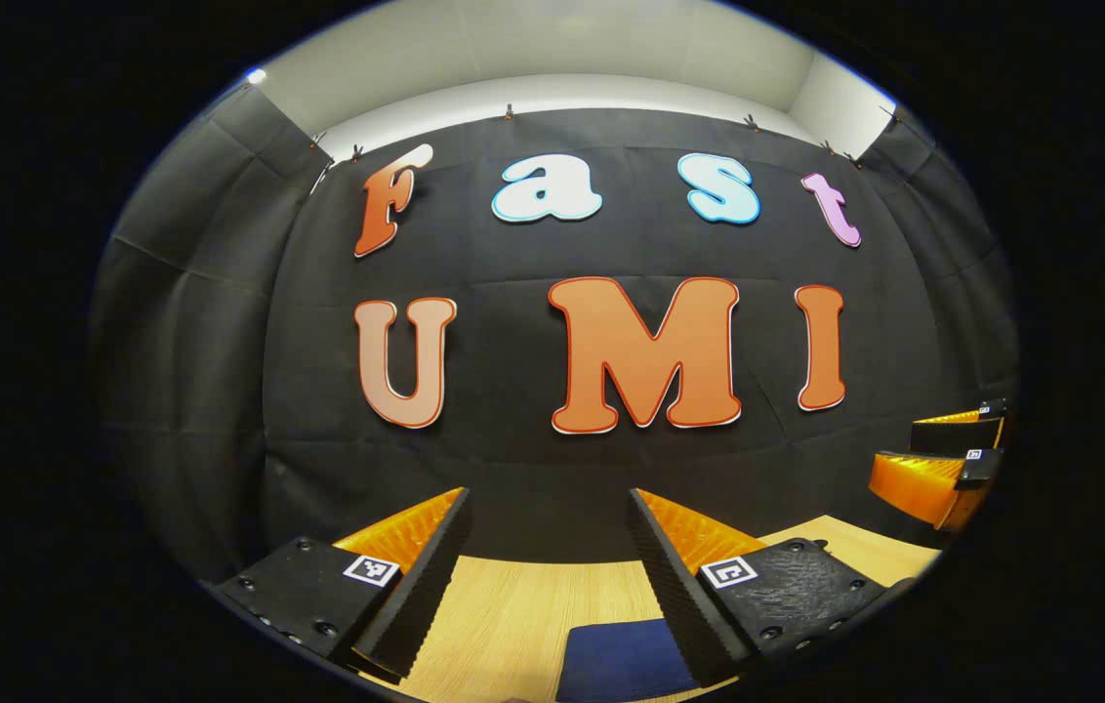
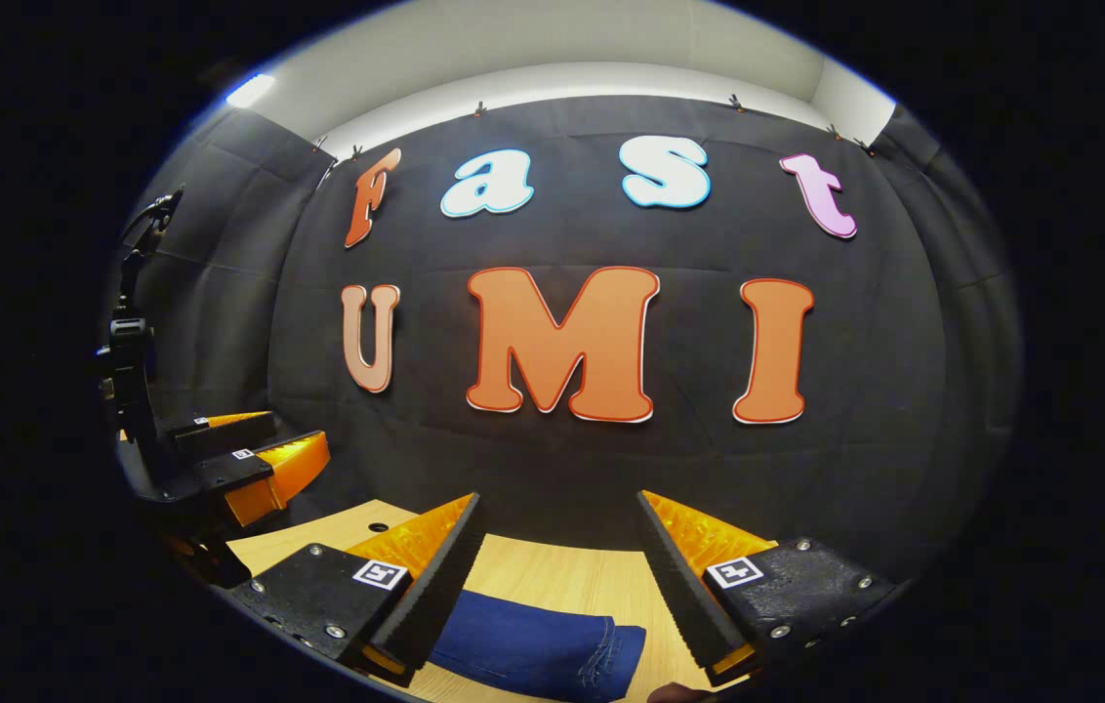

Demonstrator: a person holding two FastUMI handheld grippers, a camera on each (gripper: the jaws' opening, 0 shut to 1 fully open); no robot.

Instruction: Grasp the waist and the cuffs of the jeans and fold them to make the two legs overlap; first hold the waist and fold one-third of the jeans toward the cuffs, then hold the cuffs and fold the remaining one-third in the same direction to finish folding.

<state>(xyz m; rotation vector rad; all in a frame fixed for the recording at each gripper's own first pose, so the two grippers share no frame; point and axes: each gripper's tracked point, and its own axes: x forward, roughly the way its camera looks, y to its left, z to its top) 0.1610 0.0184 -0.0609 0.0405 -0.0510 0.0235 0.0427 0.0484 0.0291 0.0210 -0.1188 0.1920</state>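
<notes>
Dark blue jeans [image 2: 533,649] lie on the wooden table [image 2: 562,581], low in the right gripper view, with a stitched edge toward the right. A corner of the jeans [image 1: 626,659] also peeks in at the bottom of the left gripper view. My left gripper [image 1: 548,517] is open above the table, nothing between its fingers. My right gripper [image 2: 560,522] is open too, held above the jeans without touching them. The right gripper [image 1: 948,459] appears far right in the left gripper view; the left gripper [image 2: 250,459] appears far left in the right gripper view.
The booth's black cloth wall [image 1: 611,469] stands close behind the table's far edge. A dark stand or cable mount [image 2: 128,332] rises at the far left of the right gripper view. A small hole [image 2: 378,527] marks the tabletop.
</notes>
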